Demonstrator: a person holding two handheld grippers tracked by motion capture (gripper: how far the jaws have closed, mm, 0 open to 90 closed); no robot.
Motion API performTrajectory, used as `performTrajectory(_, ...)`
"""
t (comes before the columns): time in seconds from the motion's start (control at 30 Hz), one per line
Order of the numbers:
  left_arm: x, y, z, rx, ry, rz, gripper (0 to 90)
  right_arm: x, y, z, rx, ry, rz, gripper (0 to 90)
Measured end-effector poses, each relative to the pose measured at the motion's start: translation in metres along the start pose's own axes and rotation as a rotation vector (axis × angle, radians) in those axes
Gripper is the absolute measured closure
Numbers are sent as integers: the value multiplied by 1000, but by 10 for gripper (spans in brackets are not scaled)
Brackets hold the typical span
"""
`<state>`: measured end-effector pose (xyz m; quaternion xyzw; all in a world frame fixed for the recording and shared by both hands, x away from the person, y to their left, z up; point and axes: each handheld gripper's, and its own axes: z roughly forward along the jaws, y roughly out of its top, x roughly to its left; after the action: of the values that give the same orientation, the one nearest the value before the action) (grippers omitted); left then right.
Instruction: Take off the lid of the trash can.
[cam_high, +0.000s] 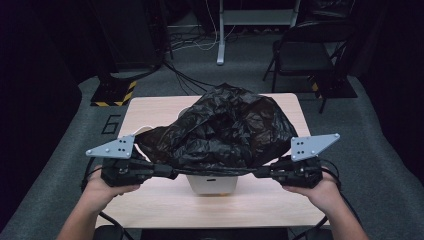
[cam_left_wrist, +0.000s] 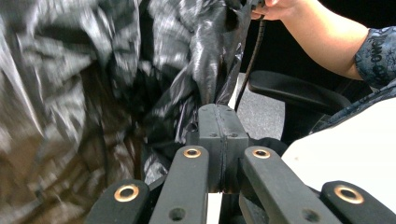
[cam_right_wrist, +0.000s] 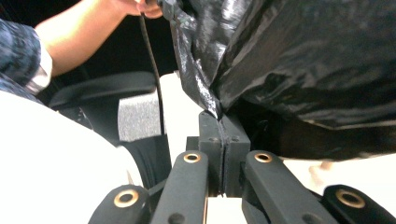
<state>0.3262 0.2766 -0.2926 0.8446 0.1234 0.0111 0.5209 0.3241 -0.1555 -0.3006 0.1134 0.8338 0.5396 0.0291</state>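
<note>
A crumpled black plastic bag (cam_high: 225, 130) billows above a white bin (cam_high: 212, 186) that stands near the front of a light wooden table (cam_high: 165, 200). My left gripper (cam_high: 172, 173) is shut on the bag's lower edge at its left side. My right gripper (cam_high: 257, 173) is shut on the same edge at the right, and the edge runs taut between the two. In the left gripper view the jaws (cam_left_wrist: 223, 109) meet with a fold of the bag (cam_left_wrist: 93, 93) pinched at their tip. The right gripper view shows its jaws (cam_right_wrist: 223, 116) pressed together on the bag (cam_right_wrist: 303, 60).
A black folding chair (cam_high: 305, 50) stands behind the table at the right. A white desk leg (cam_high: 220, 35) and loose cables lie on the grey carpet farther back. A yellow-and-black striped base (cam_high: 115, 92) sits off the table's far left corner.
</note>
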Motion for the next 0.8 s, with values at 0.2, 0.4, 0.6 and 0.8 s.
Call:
performTrajectory(0.2, 9, -19, 12, 48, 22, -36, 900, -7, -21, 11, 29, -29, 48, 897)
performTrajectory(0.4, 22, -33, 23, 53, 18, -76, 900, -13, -31, 18, 19, -41, 80, 897)
performTrajectory(0.6, 32, -46, 30, 57, -3, -117, 900, -16, -41, 25, 28, -39, 108, 898)
performTrajectory(0.8, 24, -36, 20, 59, -4, -87, 899, -15, -40, 26, 39, -52, 91, 896)
